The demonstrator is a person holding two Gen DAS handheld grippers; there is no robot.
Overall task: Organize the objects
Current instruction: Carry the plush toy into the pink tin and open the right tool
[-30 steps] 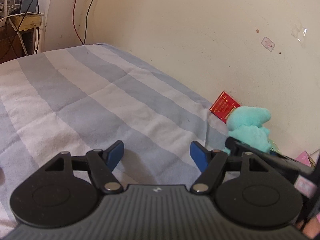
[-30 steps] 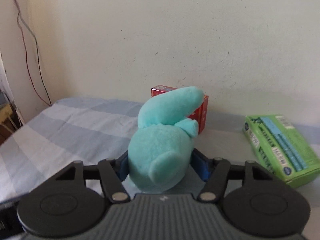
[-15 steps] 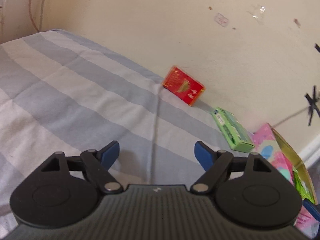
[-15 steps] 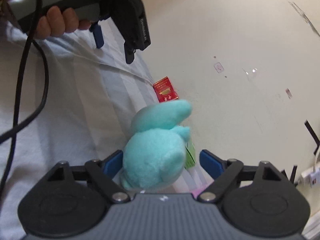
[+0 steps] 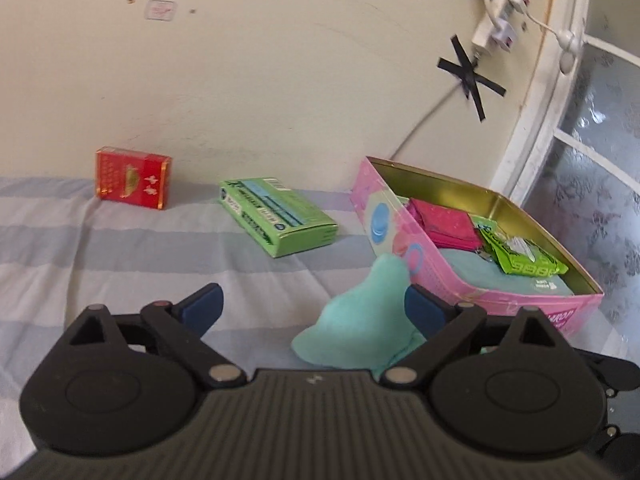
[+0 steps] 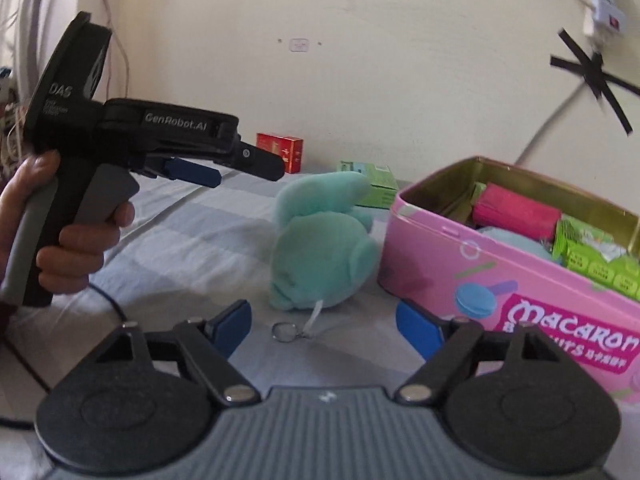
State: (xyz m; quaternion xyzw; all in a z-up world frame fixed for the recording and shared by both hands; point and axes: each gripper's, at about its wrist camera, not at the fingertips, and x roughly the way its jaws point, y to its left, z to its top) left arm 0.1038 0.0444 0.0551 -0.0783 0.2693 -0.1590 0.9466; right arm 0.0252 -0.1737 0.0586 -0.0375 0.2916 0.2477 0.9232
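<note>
A teal plush toy with a key ring sits on the striped bed beside the open pink Macaron tin. My right gripper is open and empty, just behind the plush. My left gripper is open, above and behind the plush, which shows between its fingers without touching them. It also shows at the left of the right wrist view, held in a hand. The tin holds pink and green packets.
A red box and a green box lie on the bed near the cream wall. A taped cable and power strip hang on the wall. A window frame stands at the right.
My right gripper has opened and let go of the plush, which now rests on the bed beside the tin. My left gripper has swung right toward the boxes and tin.
</note>
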